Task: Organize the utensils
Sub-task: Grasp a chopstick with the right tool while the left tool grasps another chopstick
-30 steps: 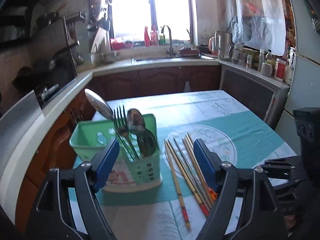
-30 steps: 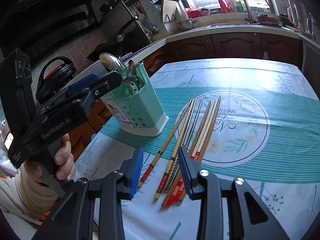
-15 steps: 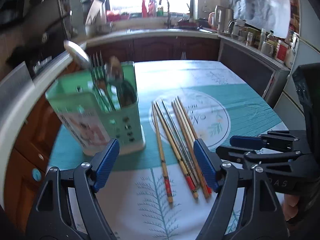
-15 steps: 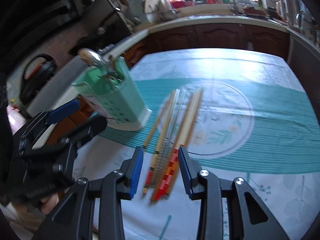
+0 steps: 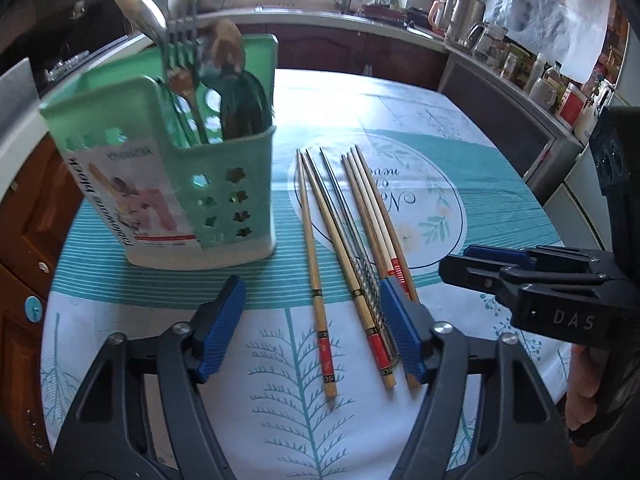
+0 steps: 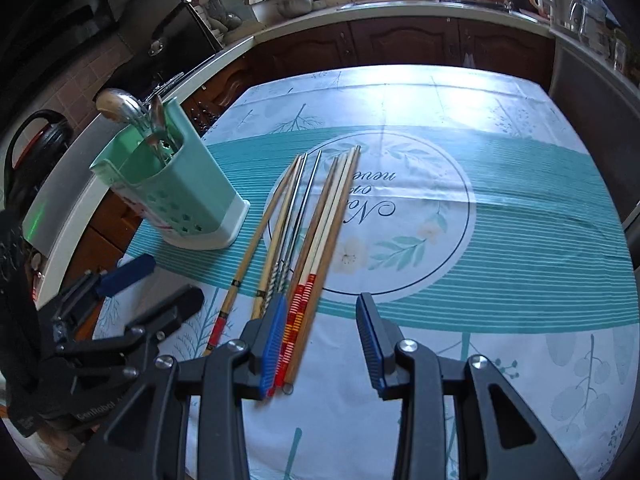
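Observation:
A green plastic utensil holder (image 5: 224, 200) stands on the table's left side, with spoons and a fork (image 5: 188, 80) upright in it. Right of it, several chopsticks (image 5: 348, 248) lie side by side, thick ends toward me. My left gripper (image 5: 312, 320) hovers low over those ends. Its jaws are closing around the bamboo ones, and the pads touch nothing. In the right wrist view my right gripper (image 6: 322, 334) is partly open, with the red-striped chopsticks (image 6: 316, 264) just inside its left finger (image 6: 274, 336), unpinched. The holder (image 6: 180, 200) stands far left there.
A white and teal tablecloth (image 6: 480, 240) covers the table. A counter with dark cabinets (image 6: 400, 40) wraps around the back and left, and a stove (image 6: 160, 40) stands at the left. A kettle and jars (image 5: 540, 68) line the right counter. A hand (image 5: 584, 384) holds the right gripper's grip.
Both cameras tipped down toward the table. My left gripper sank toward the chopsticks' near ends and its jaws narrowed. The right gripper shifted slightly, so the striped chopsticks now sit by its left finger.

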Demonstrator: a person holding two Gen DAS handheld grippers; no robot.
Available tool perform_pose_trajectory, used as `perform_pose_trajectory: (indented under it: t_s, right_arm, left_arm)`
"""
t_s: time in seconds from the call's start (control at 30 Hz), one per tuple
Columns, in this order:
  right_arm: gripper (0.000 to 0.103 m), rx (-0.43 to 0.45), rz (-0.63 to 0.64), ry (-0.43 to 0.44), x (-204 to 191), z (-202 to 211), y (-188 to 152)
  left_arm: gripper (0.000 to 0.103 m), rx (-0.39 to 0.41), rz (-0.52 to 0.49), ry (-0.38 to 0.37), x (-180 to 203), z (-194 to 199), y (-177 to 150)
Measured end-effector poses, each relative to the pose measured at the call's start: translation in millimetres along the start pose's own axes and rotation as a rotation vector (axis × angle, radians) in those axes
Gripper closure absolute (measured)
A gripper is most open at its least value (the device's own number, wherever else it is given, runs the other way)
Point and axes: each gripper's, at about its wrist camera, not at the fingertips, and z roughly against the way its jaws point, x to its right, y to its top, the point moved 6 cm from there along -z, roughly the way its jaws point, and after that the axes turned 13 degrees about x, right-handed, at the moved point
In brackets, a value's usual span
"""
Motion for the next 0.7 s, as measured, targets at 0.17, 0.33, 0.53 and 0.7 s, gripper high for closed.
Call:
perform_pose_trajectory:
  t_s: [0.17, 0.33, 0.53, 0.7]
  right_arm:
    - [0.067, -0.038, -0.025, 0.001, 1, -10, -1]
    - [0.067, -0.077, -0.051, 0.008, 4, -22, 10]
    - [0.084, -0.192, -0.116, -0.004, 13, -60, 35]
    - [0.087, -0.27, -0.093, -0.04, 9, -86, 39]
  left_arm:
    - [0.056, -0.046, -0.003, -0.017, 7, -21, -1]
    - [0.079, -0.108, -0.004, 0.004, 10, -41, -3]
    - [0.081, -0.153, 0.008, 0.016, 9, -59, -4]
    - [0.081, -0.172, 0.007, 0.027, 7, -72, -2]
